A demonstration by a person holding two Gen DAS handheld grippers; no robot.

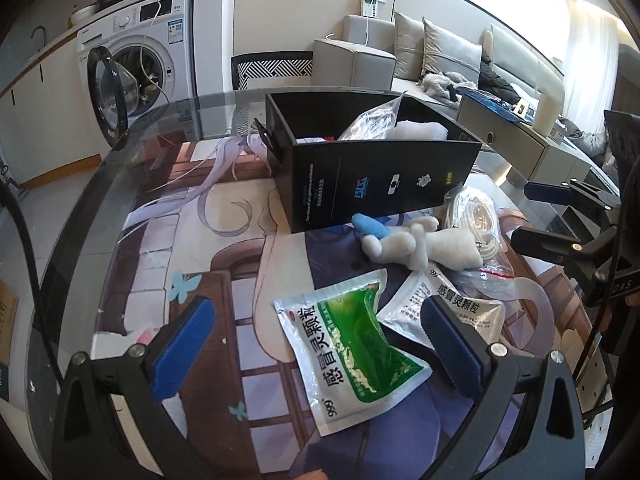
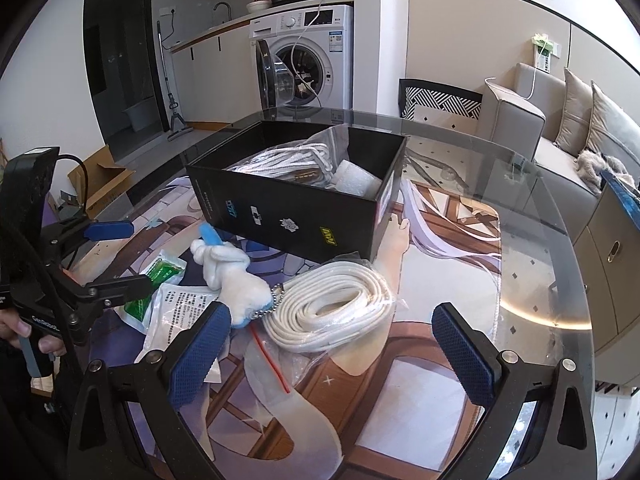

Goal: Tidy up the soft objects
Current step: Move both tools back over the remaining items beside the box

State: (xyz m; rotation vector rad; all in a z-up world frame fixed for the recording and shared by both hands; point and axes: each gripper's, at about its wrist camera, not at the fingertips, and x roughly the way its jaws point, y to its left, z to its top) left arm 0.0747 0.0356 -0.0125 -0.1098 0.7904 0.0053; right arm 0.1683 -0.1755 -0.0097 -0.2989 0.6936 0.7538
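My left gripper (image 1: pixel 320 344) is open and low over the mat, its blue pads on either side of a green medicine sachet (image 1: pixel 352 356). A white sachet (image 1: pixel 452 304) lies partly behind the right pad. A white plush toy with a blue ear (image 1: pixel 420 246) lies beyond them, in front of the black box (image 1: pixel 372 176). My right gripper (image 2: pixel 332 354) is open just short of a bagged coil of white cord (image 2: pixel 332 312). The plush toy (image 2: pixel 236 276) touches the coil's left side. The black box (image 2: pixel 300 208) holds another bagged cord (image 2: pixel 288 160) and a white padded piece (image 2: pixel 356 184).
Everything rests on a round glass table (image 2: pixel 520 240) over a printed mat. A patterned chair (image 2: pixel 440 100) stands at the far edge, with a sofa (image 2: pixel 560 128) to the right and a washing machine with its door open (image 2: pixel 304 60) behind. A hand (image 2: pixel 16 328) holds the left gripper (image 2: pixel 120 258).
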